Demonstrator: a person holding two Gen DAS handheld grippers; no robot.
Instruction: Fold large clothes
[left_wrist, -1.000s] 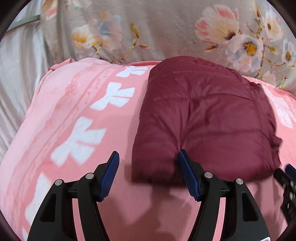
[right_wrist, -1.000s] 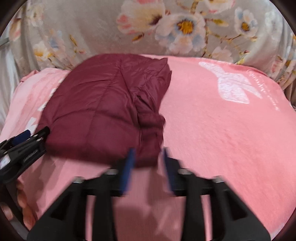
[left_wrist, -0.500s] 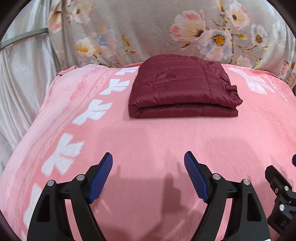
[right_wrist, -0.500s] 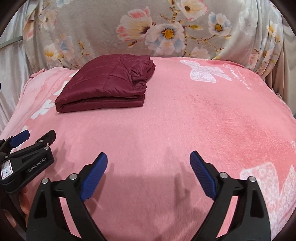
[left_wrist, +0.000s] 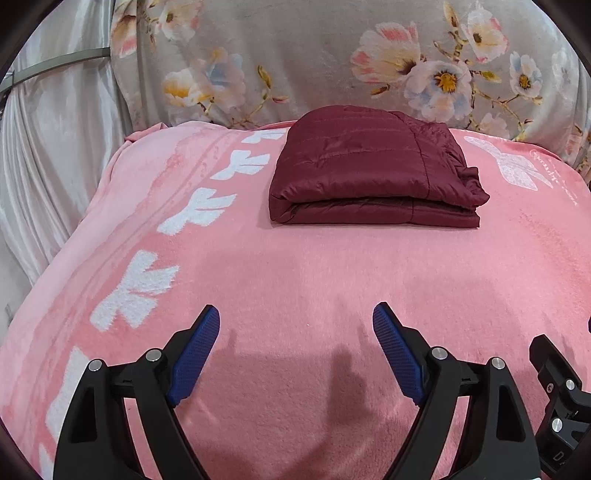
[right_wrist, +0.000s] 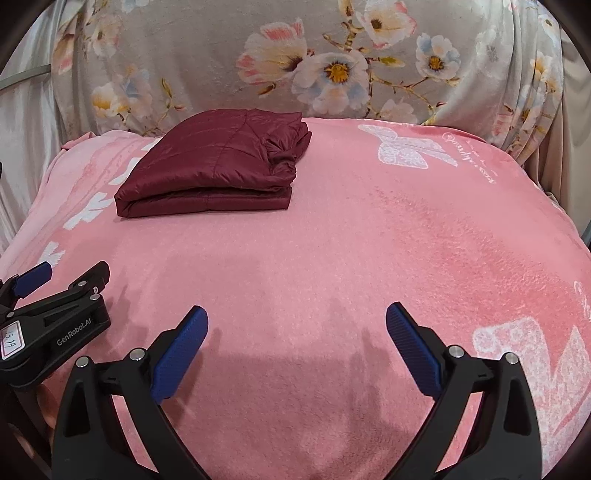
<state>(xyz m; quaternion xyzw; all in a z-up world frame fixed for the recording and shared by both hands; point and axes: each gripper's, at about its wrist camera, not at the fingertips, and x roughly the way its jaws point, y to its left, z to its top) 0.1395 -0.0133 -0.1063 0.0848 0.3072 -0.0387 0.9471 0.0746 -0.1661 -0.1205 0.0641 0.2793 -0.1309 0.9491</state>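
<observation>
A dark red quilted jacket (left_wrist: 369, 173) lies folded into a neat rectangle at the far side of the pink blanket (left_wrist: 295, 266); the right wrist view has the jacket (right_wrist: 214, 166) at upper left. My left gripper (left_wrist: 295, 310) hovers over bare blanket well short of it, jaws wide and still opening, nothing between them. My right gripper (right_wrist: 297, 309) is likewise back from the jacket, jaws wide and opening, nothing between its blue pads. Each gripper shows at the edge of the other's view.
A grey floral cloth (left_wrist: 314, 55) rises behind the blanket as a backdrop. Pale satin drapery (left_wrist: 48, 147) hangs at the left. The pink blanket (right_wrist: 406, 240) with white bow prints stretches wide to the right of the jacket.
Both grippers have pulled back from the jacket's near edge, where they were a second ago, and their jaws have widened. The jacket stays folded where it was left.
</observation>
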